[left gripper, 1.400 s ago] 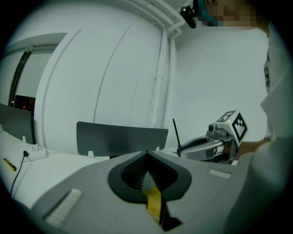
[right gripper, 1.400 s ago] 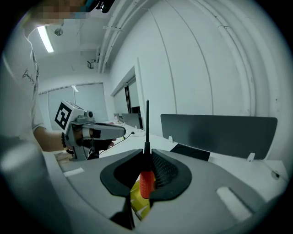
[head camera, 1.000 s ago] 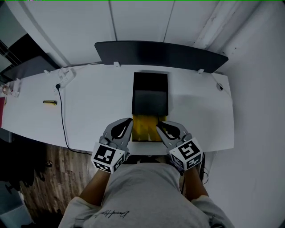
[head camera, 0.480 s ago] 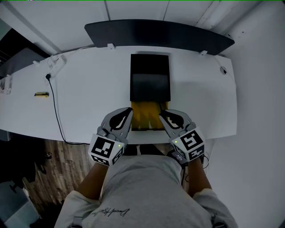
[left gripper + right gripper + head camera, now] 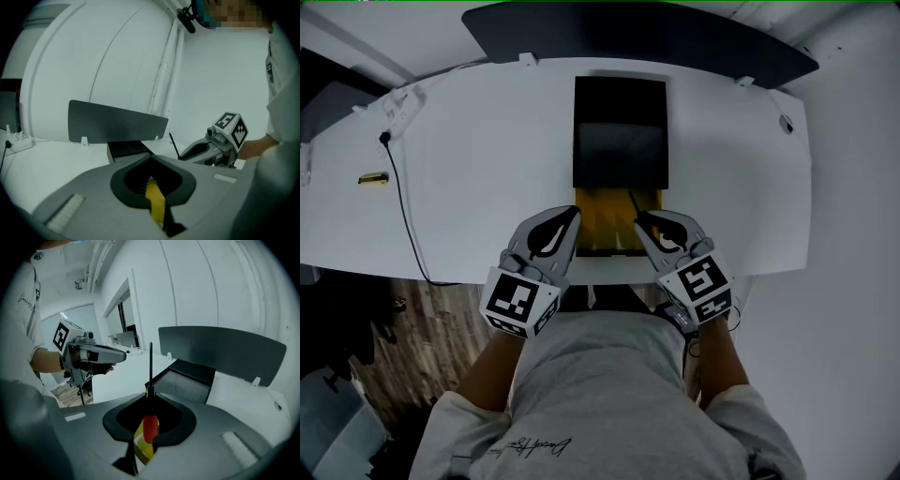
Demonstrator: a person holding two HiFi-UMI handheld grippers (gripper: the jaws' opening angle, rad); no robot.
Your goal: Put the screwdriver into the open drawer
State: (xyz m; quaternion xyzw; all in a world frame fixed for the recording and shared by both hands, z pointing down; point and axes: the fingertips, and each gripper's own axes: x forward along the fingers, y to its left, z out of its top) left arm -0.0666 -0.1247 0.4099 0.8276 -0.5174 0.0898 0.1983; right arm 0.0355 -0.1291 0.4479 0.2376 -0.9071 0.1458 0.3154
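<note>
A black drawer unit (image 5: pixel 619 122) stands mid-desk, and its yellow open drawer (image 5: pixel 602 225) reaches toward the front edge. My right gripper (image 5: pixel 643 219) is shut on the red handle of the screwdriver (image 5: pixel 150 426). The thin black shaft (image 5: pixel 631 201) sticks out forward over the drawer's right side. In the right gripper view the yellow drawer shows below the held handle. My left gripper (image 5: pixel 571 215) hangs at the drawer's left edge, jaws together and holding nothing. The left gripper view shows the right gripper (image 5: pixel 183 156) and the shaft (image 5: pixel 173 144) beside the unit.
A dark panel (image 5: pixel 637 33) runs along the back of the white desk (image 5: pixel 478 187). A power strip with a black cable (image 5: pixel 398 98) and a small yellow item (image 5: pixel 371 178) lie at the far left. Wooden floor (image 5: pixel 412 328) shows below the desk's front edge.
Both grippers have sunk slightly at the drawer's near end, and the head view has tipped further down. The right gripper still holds the screwdriver.
</note>
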